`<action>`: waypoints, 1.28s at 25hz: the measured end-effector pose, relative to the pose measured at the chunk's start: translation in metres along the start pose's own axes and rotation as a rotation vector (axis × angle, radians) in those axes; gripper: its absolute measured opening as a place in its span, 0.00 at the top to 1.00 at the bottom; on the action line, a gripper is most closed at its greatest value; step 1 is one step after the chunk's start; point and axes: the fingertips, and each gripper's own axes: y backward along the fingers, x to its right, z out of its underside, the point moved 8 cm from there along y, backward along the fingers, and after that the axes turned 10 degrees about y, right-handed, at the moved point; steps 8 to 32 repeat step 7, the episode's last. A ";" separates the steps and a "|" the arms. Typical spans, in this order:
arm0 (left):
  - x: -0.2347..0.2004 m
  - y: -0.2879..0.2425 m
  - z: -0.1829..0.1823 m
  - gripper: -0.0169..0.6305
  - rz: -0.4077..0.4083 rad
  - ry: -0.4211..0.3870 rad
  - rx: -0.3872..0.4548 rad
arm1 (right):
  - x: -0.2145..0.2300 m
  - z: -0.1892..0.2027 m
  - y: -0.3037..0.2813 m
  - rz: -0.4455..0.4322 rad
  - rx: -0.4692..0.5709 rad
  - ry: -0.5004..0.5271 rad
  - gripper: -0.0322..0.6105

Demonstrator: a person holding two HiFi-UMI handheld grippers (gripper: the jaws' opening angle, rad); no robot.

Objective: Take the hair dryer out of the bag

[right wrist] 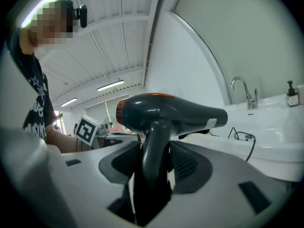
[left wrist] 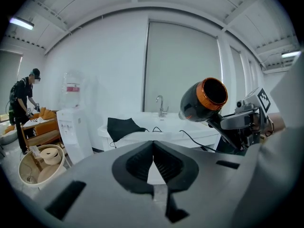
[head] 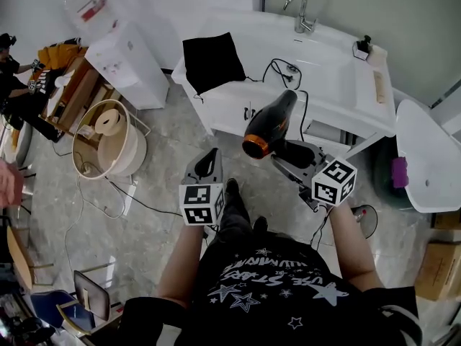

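The hair dryer [head: 270, 125], black with an orange ring at its rear, hangs in the air in front of the white vanity. My right gripper [head: 289, 154] is shut on its handle; in the right gripper view the handle [right wrist: 154, 146] stands upright between the pads, the barrel [right wrist: 175, 112] lying across above them. The dryer's cord [head: 287, 71] trails onto the counter. The black bag [head: 211, 60] lies flat on the counter's left end, also in the left gripper view [left wrist: 121, 126]. My left gripper [head: 208, 163] hovers left of the dryer, its jaws shut with nothing in them [left wrist: 153, 148].
The white vanity [head: 331, 78] with a faucet [head: 301, 14] fills the back. A water dispenser [head: 126, 63] and a round tub with a paper roll [head: 108, 139] stand at the left. A white round table [head: 432, 157] is at the right. Another person [left wrist: 21, 108] works far left.
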 end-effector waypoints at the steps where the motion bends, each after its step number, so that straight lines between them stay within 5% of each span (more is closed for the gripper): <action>1: 0.000 0.001 0.001 0.95 -0.002 0.001 -0.003 | -0.001 0.001 0.000 -0.001 0.000 -0.002 0.64; 32: -0.003 0.000 -0.001 0.95 -0.009 -0.004 -0.004 | 0.000 0.000 -0.004 -0.004 0.007 -0.002 0.64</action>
